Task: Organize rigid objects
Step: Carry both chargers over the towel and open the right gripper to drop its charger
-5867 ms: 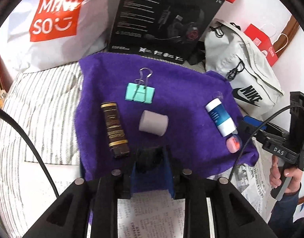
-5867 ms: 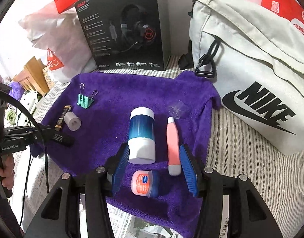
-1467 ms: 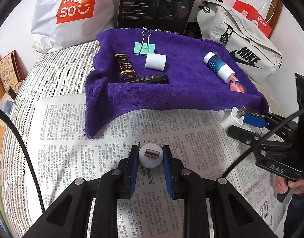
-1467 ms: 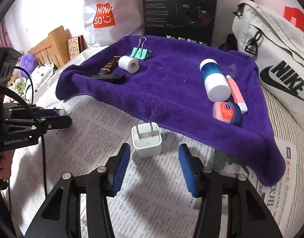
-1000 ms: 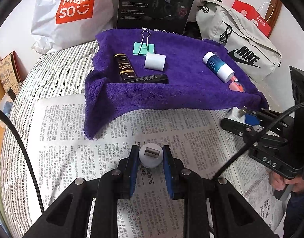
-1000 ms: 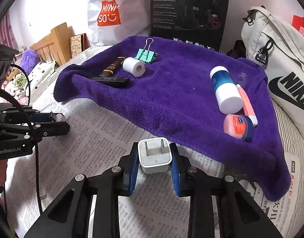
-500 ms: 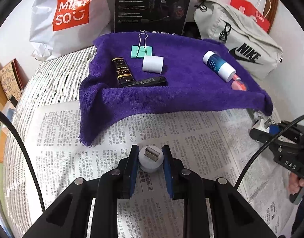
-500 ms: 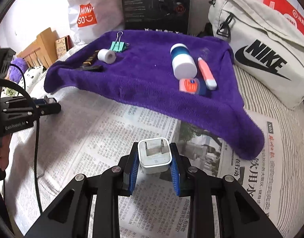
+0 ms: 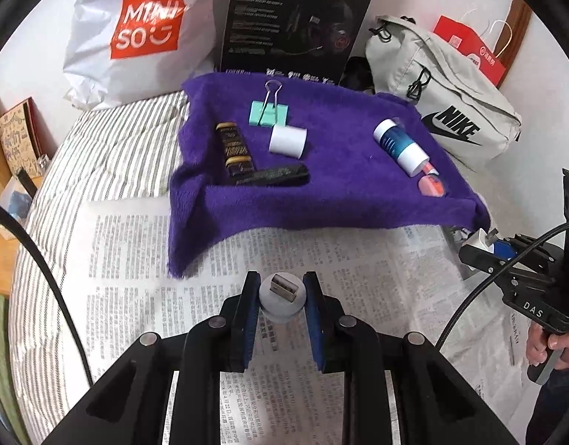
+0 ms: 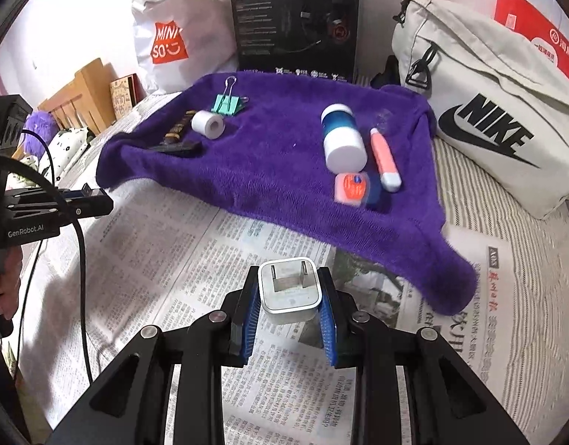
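Observation:
My left gripper (image 9: pixel 280 296) is shut on a white round USB plug (image 9: pixel 282 298), metal end facing forward, above the newspaper (image 9: pixel 321 256). My right gripper (image 10: pixel 289 296) is shut on a white square charger adapter (image 10: pixel 289 291), prongs up; it also shows at the right of the left wrist view (image 9: pixel 483 241). On the purple towel (image 10: pixel 277 170) lie a green binder clip (image 9: pixel 267 113), a white roll (image 9: pixel 287 141), a black-gold tube (image 9: pixel 235 150), a black stick (image 9: pixel 275 175), a blue-white bottle (image 10: pixel 342 137), a pink tube (image 10: pixel 384 161) and a small pink jar (image 10: pixel 353 189).
A black headset box (image 9: pixel 295 22), a white Miniso bag (image 9: pixel 143 33) and a grey Nike bag (image 9: pixel 444 104) stand behind the towel. Red bags (image 10: pixel 536 33) are at far right. Wooden items (image 10: pixel 80 104) sit at left. Striped bedding (image 9: pixel 99 155) lies under the newspaper.
Both grippers stay shut on their items. The left gripper has drawn slightly closer to the towel; the right gripper has shifted a little left.

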Available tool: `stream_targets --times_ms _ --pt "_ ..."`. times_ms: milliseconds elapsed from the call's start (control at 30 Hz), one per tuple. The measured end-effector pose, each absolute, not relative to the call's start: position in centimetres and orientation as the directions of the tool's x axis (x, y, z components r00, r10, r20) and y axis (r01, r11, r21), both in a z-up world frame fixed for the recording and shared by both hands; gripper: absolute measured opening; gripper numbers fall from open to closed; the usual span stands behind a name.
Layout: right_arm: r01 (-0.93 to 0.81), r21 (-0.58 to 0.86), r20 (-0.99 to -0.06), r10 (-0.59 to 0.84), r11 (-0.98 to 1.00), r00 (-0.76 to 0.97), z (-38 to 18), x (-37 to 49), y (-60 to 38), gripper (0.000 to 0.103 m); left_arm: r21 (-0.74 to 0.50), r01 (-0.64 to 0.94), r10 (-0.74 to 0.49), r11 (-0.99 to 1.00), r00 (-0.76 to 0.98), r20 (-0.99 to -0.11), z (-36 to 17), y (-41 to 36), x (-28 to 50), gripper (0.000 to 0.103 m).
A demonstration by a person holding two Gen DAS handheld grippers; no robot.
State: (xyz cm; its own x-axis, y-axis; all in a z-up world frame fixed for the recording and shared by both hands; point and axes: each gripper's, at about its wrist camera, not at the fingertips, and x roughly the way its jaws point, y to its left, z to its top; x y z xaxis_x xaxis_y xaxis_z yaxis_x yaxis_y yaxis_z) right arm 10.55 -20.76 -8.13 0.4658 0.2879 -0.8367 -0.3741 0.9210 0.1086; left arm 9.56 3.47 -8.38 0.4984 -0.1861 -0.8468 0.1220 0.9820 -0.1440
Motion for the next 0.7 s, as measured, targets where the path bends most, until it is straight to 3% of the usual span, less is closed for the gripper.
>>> stream_targets --times_ms 433,700 --pt "-0.376 0.094 -0.808 0.291 0.922 0.512 -4.6 14.9 -20.6 0.029 -0.132 0.152 -0.193 0.98 0.527 -0.827 -4.8 3.2 12.7 0.023" --pt "-0.364 0.118 -0.841 0.288 0.924 0.458 -6.0 19.2 -19.3 0.029 -0.139 0.149 -0.198 0.979 0.533 -0.823 -4.5 3.7 14.4 0.023"
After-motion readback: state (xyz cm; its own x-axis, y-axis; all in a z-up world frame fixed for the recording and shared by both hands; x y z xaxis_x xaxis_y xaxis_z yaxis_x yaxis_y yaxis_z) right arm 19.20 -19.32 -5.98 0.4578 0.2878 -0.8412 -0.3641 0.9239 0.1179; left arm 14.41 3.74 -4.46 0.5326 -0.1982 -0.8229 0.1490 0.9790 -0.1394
